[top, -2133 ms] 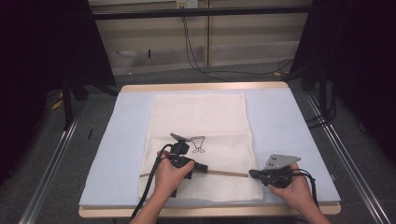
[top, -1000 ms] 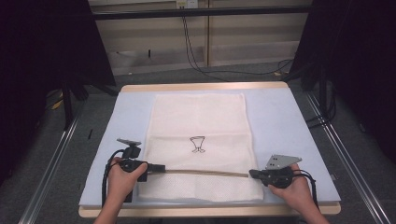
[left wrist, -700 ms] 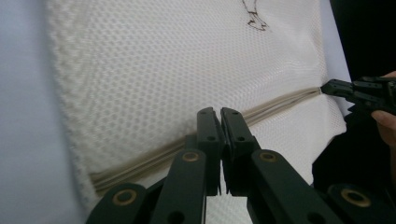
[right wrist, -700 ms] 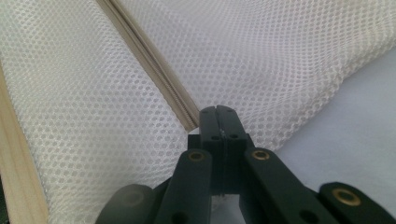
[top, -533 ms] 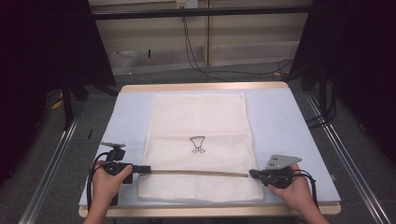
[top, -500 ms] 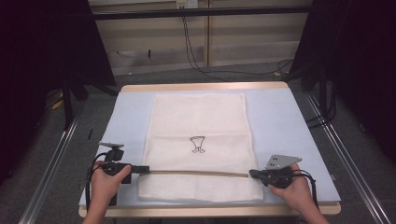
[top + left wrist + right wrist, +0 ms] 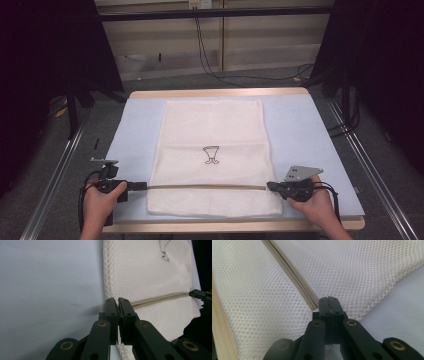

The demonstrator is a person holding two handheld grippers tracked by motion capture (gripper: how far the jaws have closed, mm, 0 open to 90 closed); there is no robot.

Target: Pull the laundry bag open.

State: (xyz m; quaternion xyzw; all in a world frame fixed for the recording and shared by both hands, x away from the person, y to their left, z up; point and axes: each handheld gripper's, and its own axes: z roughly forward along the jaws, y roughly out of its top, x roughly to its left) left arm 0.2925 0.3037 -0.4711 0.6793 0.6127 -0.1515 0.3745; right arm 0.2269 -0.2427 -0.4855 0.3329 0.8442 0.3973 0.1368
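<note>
Mesh laundry bag (image 7: 212,150) with its zipper (image 7: 205,186) spanned by 2 grippers

Left gripper (image 7: 142,186) clamps shut at the zipper's left end; right gripper (image 7: 270,185) is closed, pinching its right end.

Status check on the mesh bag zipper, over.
Left hand-held gripper shut at zipper's left end; right hand-held gripper shut at its right. Mesh bag flat. Nothing in the way.

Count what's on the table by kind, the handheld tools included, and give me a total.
Mesh bag: 1
Blue mat: 1
Tools: 2, left tool and right tool, each at one end of the bag's zipper
Total: 4
</note>
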